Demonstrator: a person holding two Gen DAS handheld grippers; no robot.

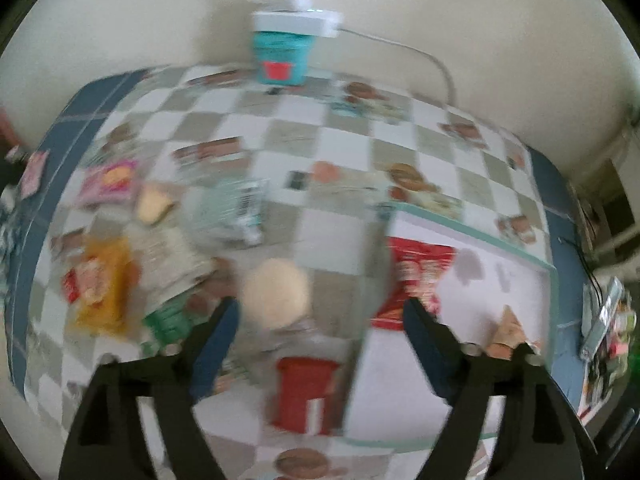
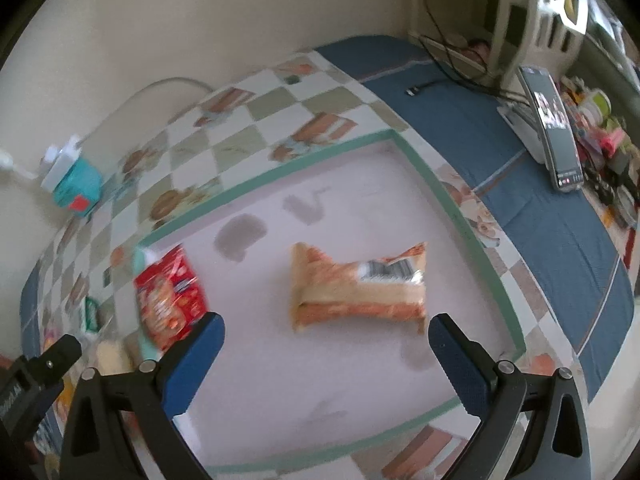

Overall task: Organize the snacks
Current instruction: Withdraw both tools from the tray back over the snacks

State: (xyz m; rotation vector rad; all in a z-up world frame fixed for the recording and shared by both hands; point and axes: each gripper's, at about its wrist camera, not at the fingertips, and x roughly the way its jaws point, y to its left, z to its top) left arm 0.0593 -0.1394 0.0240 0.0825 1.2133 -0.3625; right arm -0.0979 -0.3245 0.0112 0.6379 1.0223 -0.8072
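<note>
A white tray with a green rim (image 2: 472, 236) lies on the checkered tablecloth. In it are an orange snack packet (image 2: 356, 292) and a red snack bag (image 2: 170, 300), which leans at the left rim. My right gripper (image 2: 324, 344) is open and empty just above the tray, near the orange packet. My left gripper (image 1: 320, 320) is open and empty over the table left of the tray (image 1: 552, 276). A round beige bun packet (image 1: 278, 290) and a red box (image 1: 306, 392) lie between its fingers. Loose snacks lie to its left: a yellow bag (image 1: 104, 284), a pink packet (image 1: 110, 182), a clear green packet (image 1: 232, 210).
A teal box with a white power strip on top (image 1: 286, 52) stands at the far table edge by the wall. A phone on a stand (image 2: 554, 128) and clutter sit at the right on the blue cloth. The left gripper's body (image 2: 36, 372) shows in the right wrist view.
</note>
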